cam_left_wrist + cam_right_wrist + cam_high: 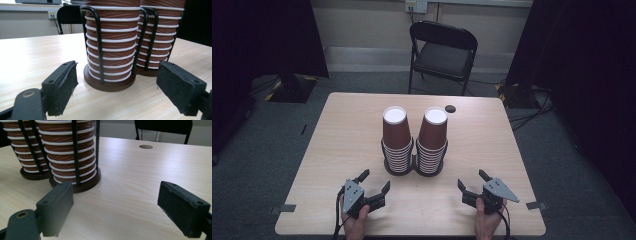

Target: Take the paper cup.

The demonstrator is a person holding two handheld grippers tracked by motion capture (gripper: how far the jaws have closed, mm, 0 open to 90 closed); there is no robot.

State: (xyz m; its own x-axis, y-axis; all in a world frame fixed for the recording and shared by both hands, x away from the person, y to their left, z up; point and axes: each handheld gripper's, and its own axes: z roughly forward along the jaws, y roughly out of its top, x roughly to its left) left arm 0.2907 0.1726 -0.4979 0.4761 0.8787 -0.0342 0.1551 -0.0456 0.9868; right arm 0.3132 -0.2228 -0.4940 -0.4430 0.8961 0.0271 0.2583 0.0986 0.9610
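Two stacks of brown paper cups with white rims stand side by side mid-table in a black wire holder, the left stack (396, 137) and the right stack (432, 139). My left gripper (375, 182) rests near the front edge, left of the stacks, jaws open and empty. In the left gripper view the left stack (111, 50) rises just beyond the open gripper (125, 87). My right gripper (473, 180) sits at the front right, open and empty. The right gripper view has the nearer stack (70, 155) ahead and left of the open gripper (120, 207).
A light wooden table (342, 130) has a small dark round hole (450, 108) near its far edge. A black folding chair (442, 52) stands behind it. Grey tape marks (282, 208) sit at the front corners. Dark curtains flank both sides.
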